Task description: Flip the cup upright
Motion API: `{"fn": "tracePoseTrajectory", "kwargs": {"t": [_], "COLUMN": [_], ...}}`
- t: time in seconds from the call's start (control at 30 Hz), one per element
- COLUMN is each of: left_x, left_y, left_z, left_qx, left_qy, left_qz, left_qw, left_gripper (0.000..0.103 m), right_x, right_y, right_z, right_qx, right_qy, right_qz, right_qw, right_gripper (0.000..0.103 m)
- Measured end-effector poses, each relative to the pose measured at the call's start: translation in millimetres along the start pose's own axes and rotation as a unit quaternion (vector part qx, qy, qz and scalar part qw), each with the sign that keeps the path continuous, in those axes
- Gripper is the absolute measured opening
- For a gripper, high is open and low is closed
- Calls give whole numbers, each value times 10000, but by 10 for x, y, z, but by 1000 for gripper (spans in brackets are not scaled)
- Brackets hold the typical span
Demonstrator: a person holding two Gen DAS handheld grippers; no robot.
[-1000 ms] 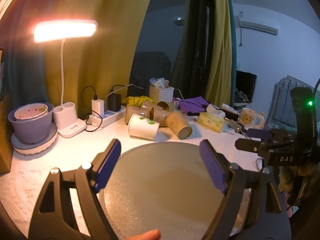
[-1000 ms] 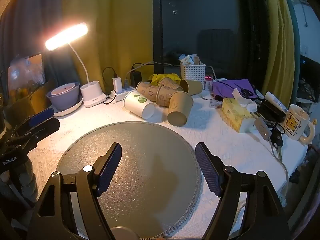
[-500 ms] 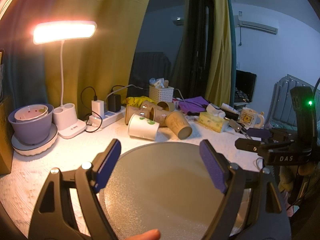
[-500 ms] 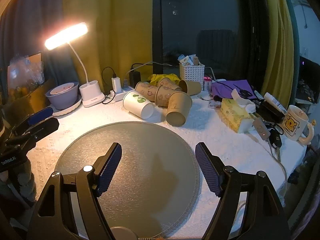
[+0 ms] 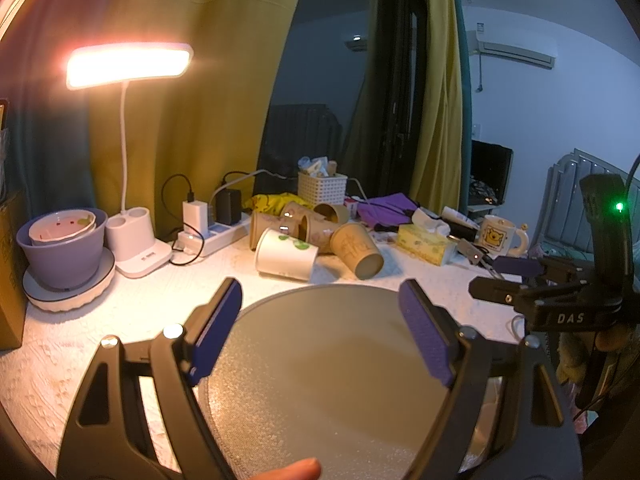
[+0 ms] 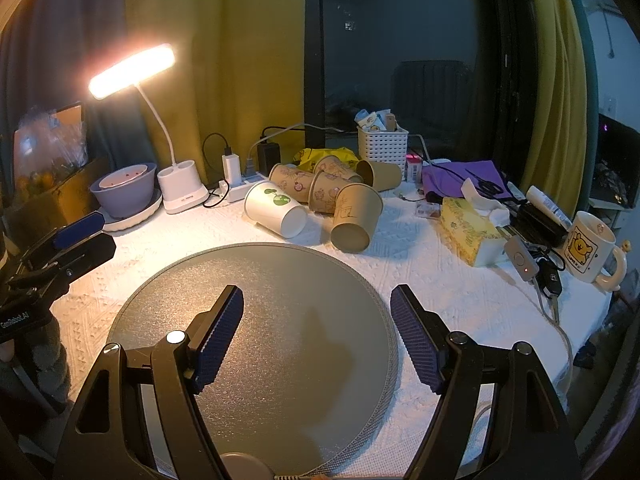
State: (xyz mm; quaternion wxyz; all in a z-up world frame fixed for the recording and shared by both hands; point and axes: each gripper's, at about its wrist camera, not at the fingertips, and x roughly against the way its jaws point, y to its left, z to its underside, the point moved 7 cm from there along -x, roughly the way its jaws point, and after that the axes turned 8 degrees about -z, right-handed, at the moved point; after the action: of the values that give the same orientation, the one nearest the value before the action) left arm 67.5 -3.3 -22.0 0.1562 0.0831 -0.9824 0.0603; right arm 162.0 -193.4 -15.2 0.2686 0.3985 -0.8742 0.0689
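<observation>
Several paper cups lie on their sides at the back of the table. A white cup with a green print (image 5: pixel 285 255) (image 6: pixel 275 210) lies nearest on the left, a brown cup (image 5: pixel 357 250) (image 6: pixel 355 218) next to it, more brown cups (image 6: pixel 308 182) behind. A round grey mat (image 5: pixel 340 380) (image 6: pixel 256 344) lies in front of them. My left gripper (image 5: pixel 324 332) is open and empty above the mat. My right gripper (image 6: pixel 316 336) is open and empty above the mat, and shows at the right of the left wrist view (image 5: pixel 516 276).
A lit desk lamp (image 6: pixel 182 194), a purple bowl on a plate (image 6: pixel 126 190), a power strip with chargers (image 6: pixel 240 188), a white basket (image 6: pixel 382 146), a tissue box (image 6: pixel 470 232), a bear mug (image 6: pixel 590 246) and keys (image 6: pixel 548 276) ring the table.
Both grippers have stayed open and nearly still; the views shift only slightly. The cups have not moved.
</observation>
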Motion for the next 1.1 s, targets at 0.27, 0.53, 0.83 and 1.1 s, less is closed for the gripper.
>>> {"fn": "tracePoseTrajectory", "kwargs": {"t": [0.27, 0.53, 0.83, 1.1], "left_x": [2, 5, 17, 62], "left_y": [3, -1, 16, -56], "left_z": [-2, -2, -36, -101], "left_qx": [-3, -8, 86, 56], "left_qy": [-7, -10, -14, -2], "left_qz": [4, 0, -7, 37], "left_qw": [10000, 10000, 10000, 10000], "left_gripper": [82, 82, 82, 82], "right_x": [32, 34, 40, 42], "right_y": [-1, -43, -33, -33], "right_z": [24, 17, 11, 8], "right_qx": [-1, 0, 10, 7], "right_qy": [-8, -13, -14, -13], "right_qz": [4, 8, 10, 9], "right_qw": [10000, 10000, 10000, 10000], "right_gripper": [79, 79, 79, 79]}}
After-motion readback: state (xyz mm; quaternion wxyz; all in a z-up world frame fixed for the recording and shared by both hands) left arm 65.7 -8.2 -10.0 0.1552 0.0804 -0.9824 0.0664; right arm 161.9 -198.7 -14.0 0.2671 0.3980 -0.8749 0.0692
